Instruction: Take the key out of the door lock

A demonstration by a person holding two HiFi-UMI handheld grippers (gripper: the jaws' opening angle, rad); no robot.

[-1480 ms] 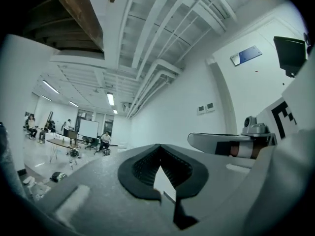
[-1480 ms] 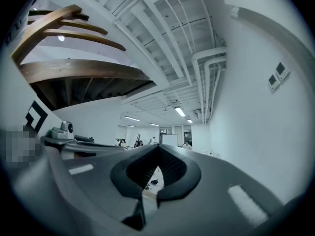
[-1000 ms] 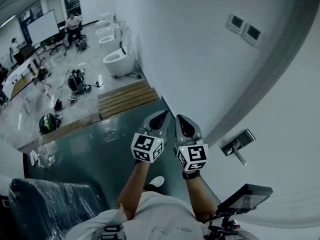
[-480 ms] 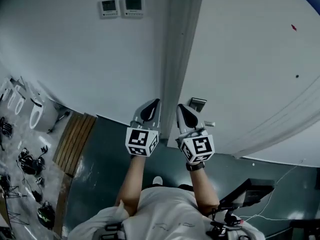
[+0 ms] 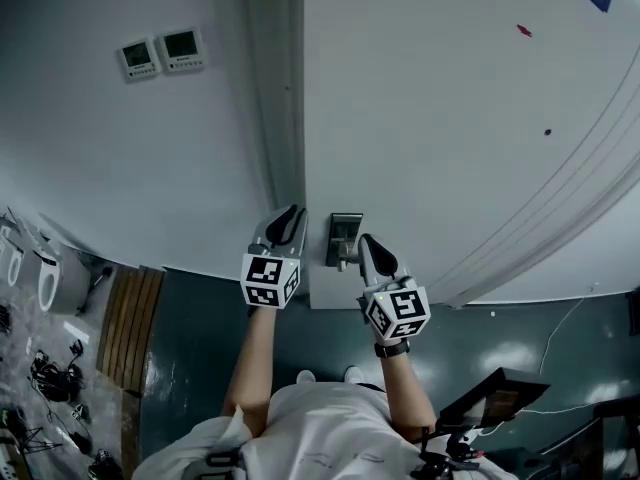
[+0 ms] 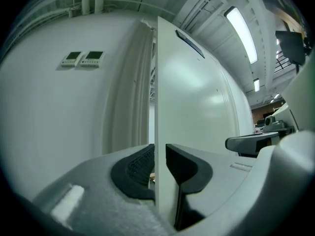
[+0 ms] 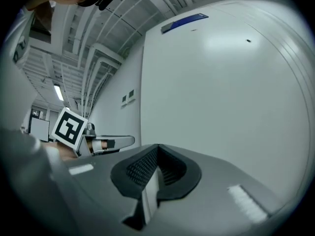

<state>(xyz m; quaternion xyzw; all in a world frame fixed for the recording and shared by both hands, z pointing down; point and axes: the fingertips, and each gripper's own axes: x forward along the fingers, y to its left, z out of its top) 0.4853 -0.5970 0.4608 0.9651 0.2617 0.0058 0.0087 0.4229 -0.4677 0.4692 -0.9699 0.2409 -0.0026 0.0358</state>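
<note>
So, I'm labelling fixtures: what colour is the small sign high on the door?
Blue: the blue rectangular sign shows best in the right gripper view.

The dark floor (image 5: 200, 313) bears wooden boards (image 5: 125, 318) and bags (image 5: 45, 373) (scattered), well left of the fingers (image 5: 375, 258) of the right gripper (image 5: 363, 240).

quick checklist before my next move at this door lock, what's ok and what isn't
1. Lock plate in view: ok.
2. Key visible in it: cannot tell, too small.
3. Left gripper free: ok, jaws opening, nothing pressed between them.
4. Right gripper ready to grasp: not ok, shut and empty.
5. Right gripper touching the door handle: cannot tell.
</note>
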